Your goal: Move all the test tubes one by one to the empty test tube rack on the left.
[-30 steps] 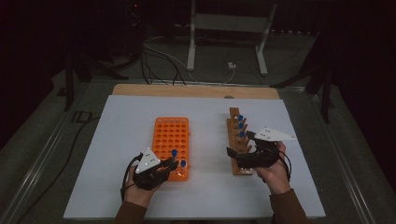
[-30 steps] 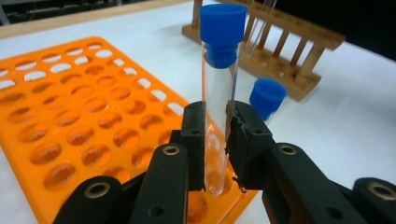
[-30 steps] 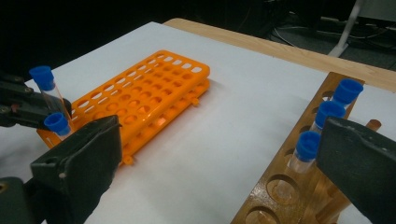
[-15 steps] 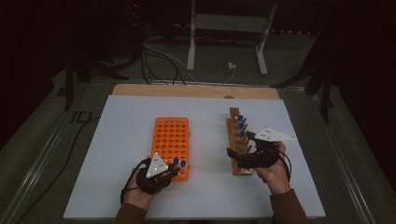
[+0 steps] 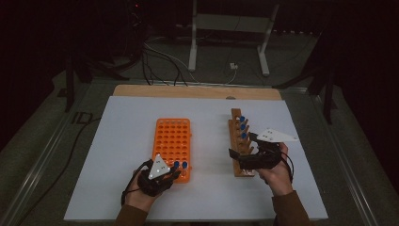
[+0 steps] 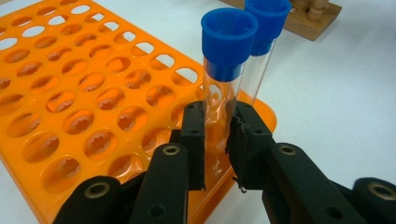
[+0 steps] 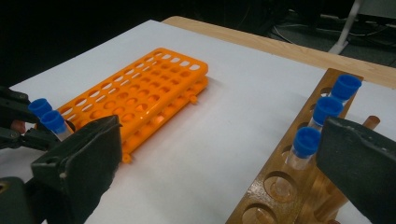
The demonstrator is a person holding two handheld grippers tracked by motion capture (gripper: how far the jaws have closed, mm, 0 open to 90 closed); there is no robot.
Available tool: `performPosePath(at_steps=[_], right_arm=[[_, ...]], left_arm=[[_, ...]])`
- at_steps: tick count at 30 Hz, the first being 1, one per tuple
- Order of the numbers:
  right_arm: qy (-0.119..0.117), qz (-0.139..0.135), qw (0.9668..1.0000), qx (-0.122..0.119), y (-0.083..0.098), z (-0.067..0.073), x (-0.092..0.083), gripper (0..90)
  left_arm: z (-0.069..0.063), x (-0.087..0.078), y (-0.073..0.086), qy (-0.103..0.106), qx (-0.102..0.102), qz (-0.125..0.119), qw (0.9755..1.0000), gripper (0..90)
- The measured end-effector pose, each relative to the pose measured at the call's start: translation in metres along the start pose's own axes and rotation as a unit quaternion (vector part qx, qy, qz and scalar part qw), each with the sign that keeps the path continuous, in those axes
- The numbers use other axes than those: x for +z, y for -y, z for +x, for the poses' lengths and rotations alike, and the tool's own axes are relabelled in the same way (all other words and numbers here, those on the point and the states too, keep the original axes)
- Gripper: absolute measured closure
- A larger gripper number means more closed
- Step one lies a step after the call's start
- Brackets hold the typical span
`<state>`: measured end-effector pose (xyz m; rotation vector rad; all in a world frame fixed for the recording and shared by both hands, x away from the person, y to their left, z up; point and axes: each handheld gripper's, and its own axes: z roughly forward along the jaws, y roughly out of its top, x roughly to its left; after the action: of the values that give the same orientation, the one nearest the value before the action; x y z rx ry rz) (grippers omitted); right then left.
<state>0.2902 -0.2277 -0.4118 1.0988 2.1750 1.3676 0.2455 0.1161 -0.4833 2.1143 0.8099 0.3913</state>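
My left gripper (image 6: 217,135) is shut on a clear test tube with a blue cap (image 6: 229,42). The tube stands upright at the near right corner of the orange rack (image 6: 70,93), and the jaws hide its lower end. A second capped tube (image 6: 266,21) stands in the rack just behind it. From above, the left gripper (image 5: 173,172) sits at the orange rack's (image 5: 172,134) near edge. My right gripper (image 7: 219,135) is open, with nothing between its jaws. It rests beside the wooden rack (image 7: 280,186), which holds three blue-capped tubes (image 7: 327,109).
The wooden rack (image 5: 237,141) stands right of the orange one on the white table sheet (image 5: 117,141). Both forearms come in from the table's near edge. Beyond the far wooden edge (image 5: 197,91) lie cables and a metal stand (image 5: 226,28) on a dark floor.
The left hand has shifted a little to the right along the orange rack's near edge, still gripping the tube. The right hand has not moved.
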Motion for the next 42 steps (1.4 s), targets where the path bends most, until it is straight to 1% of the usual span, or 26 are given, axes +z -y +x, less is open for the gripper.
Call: performPosePath(at_steps=[1, 2, 3, 5, 6, 9, 10, 11, 12, 15, 18, 20, 24, 25, 27, 29, 30, 31, 33, 34, 35, 37, 41, 42], right_arm=[[0.0, 0.0, 1.0, 0.001, 0.0, 0.0, 0.0, 0.7], [0.001, 0.0, 1.0, 0.001, 0.0, 0.0, -0.001, 0.8], [0.001, 0.0, 1.0, 0.0, 0.0, -0.001, -0.001, 0.8], [0.003, 0.0, 1.0, 0.0, -0.001, -0.002, -0.001, 0.8], [0.003, 0.0, 1.0, 0.0, -0.001, -0.002, -0.001, 0.8], [0.006, -0.001, 1.0, 0.001, -0.002, -0.004, -0.001, 0.8], [0.007, 0.0, 1.0, 0.0, -0.002, -0.004, 0.0, 0.9], [0.007, 0.001, 1.0, -0.001, -0.002, -0.005, 0.0, 4.1], [0.007, 0.0, 1.0, -0.001, -0.003, -0.005, 0.0, 5.0], [0.015, 0.003, 0.9999, -0.004, -0.003, -0.007, 0.001, 4.9], [0.023, 0.003, 0.9997, -0.004, -0.004, -0.01, 0.002, 4.7], [0.029, 0.007, 0.9996, -0.004, -0.003, -0.012, 0.004, 4.4], [0.045, 0.016, 0.9989, 0.0, 0.0, -0.018, 0.01, 4.9], [0.049, 0.019, 0.9986, -0.001, 0.001, -0.02, 0.012, 4.9], [0.055, 0.025, 0.9982, -0.001, 0.003, -0.022, 0.015, 5.3], [0.053, 0.032, 0.9981, -0.005, 0.006, -0.023, 0.019, 3.6], [0.045, 0.037, 0.9983, -0.009, 0.008, -0.024, 0.021, 2.3], [0.045, 0.042, 0.998, -0.012, 0.009, -0.025, 0.024, 2.4], [0.059, 0.049, 0.9968, -0.021, 0.012, -0.025, 0.028, 7.0], [0.063, 0.054, 0.9963, -0.022, 0.013, -0.026, 0.03, 10.3], [0.067, 0.056, 0.9959, -0.022, 0.014, -0.027, 0.033, 15.2], [0.077, 0.057, 0.9953, -0.017, 0.016, -0.028, 0.036, 21.4], [0.093, 0.052, 0.9943, -0.007, 0.017, -0.032, 0.039, 44.3], [0.096, 0.05, 0.9941, -0.005, 0.017, -0.032, 0.04, 49.1]], left_arm=[[0.0, 0.0, 0.0, -0.001, -0.002, -0.001, 1.0, 76.0], [0.001, 0.0, 0.001, -0.004, -0.006, -0.004, 1.0, 71.1], [0.002, -0.001, 0.002, -0.002, -0.011, -0.007, 0.9999, 65.2], [0.003, -0.003, 0.003, 0.006, -0.02, -0.017, 0.9996, 59.8], [0.004, -0.004, 0.003, 0.006, -0.021, -0.023, 0.9995, 56.8], [0.007, -0.009, 0.002, 0.015, -0.032, -0.044, 0.9984, 47.5], [0.008, -0.011, 0.002, 0.012, -0.036, -0.049, 0.9981, 44.5], [0.009, -0.012, 0.001, 0.006, -0.04, -0.053, 0.9977, 40.0], [0.01, -0.013, 0.001, 0.001, -0.043, -0.056, 0.9975, 35.1], [0.015, -0.02, 0.0, -0.011, -0.055, -0.077, 0.9955, 26.5], [0.02, -0.027, 0.0, -0.015, -0.066, -0.094, 0.9933, 18.8], [0.024, -0.031, 0.0, -0.019, -0.075, -0.105, 0.9915, 15.4], [0.03, -0.036, -0.001, -0.037, -0.092, -0.109, 0.989, 3.9], [0.031, -0.037, -0.001, -0.039, -0.097, -0.111, 0.9884, 1.9], [0.033, -0.038, -0.001, -0.043, -0.1, -0.111, 0.9878, 1.2], [0.034, -0.038, -0.001, -0.043, -0.104, -0.113, 0.9872, 1.1], [0.034, -0.038, -0.001, -0.043, -0.104, -0.113, 0.9872, 1.2], [0.034, -0.037, -0.001, -0.043, -0.105, -0.113, 0.9872, 1.2], [0.034, -0.037, -0.001, -0.042, -0.104, -0.111, 0.9874, 1.2], [0.034, -0.036, -0.001, -0.043, -0.104, -0.111, 0.9874, 1.2], [0.034, -0.036, -0.001, -0.043, -0.105, -0.112, 0.9872, 1.2], [0.035, -0.037, -0.001, -0.045, -0.105, -0.111, 0.9871, 1.2], [0.036, -0.038, 0.0, -0.047, -0.114, -0.115, 0.9857, 1.2], [0.037, -0.038, 0.0, -0.047, -0.115, -0.115, 0.9856, 1.2]])
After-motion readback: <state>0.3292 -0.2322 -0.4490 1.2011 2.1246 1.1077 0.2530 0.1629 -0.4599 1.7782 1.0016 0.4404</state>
